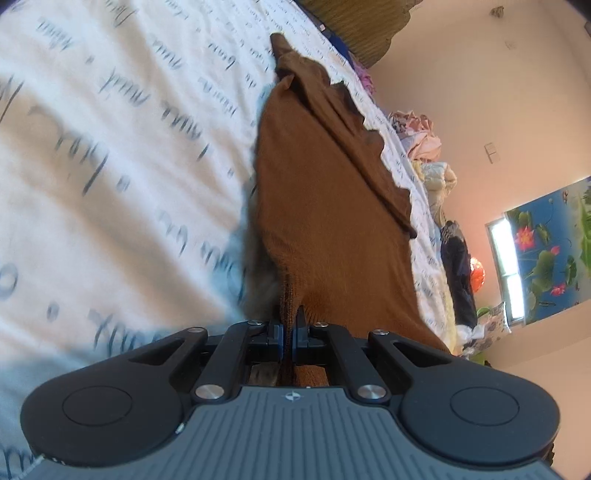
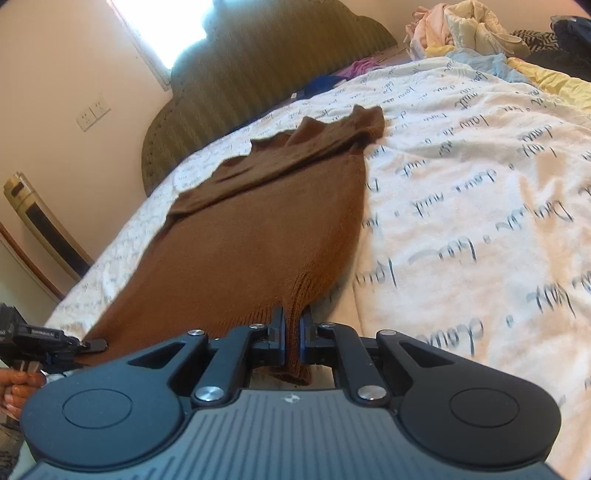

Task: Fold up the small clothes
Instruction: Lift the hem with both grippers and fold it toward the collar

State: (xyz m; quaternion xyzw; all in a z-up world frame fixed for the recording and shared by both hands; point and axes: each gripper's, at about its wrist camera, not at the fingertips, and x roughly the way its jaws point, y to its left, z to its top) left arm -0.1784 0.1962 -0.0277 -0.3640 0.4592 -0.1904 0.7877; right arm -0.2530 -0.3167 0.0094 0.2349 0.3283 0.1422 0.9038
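On script-printed sheet [image 2: 461, 221], writing illegible: left tongs [image 1: 288, 332], right tongs [image 2: 292, 332] both pinch brown sweater [image 2: 258, 240] hem.

Bright daylight, fisheye bend, some motion blur

The blown-out bright window above the headboard [image 2: 162, 26] glares white; the white script-printed cotton bedsheet [image 1: 110, 166] smears with blur in the left wrist view; corners darken and curve in both views.

Script on bedsheet [image 2: 461, 221] blurred, likely illegible.

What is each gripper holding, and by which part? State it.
Both hold the brown knit garment by its ribbed hem: left gripper and right gripper, jaws shut on it.
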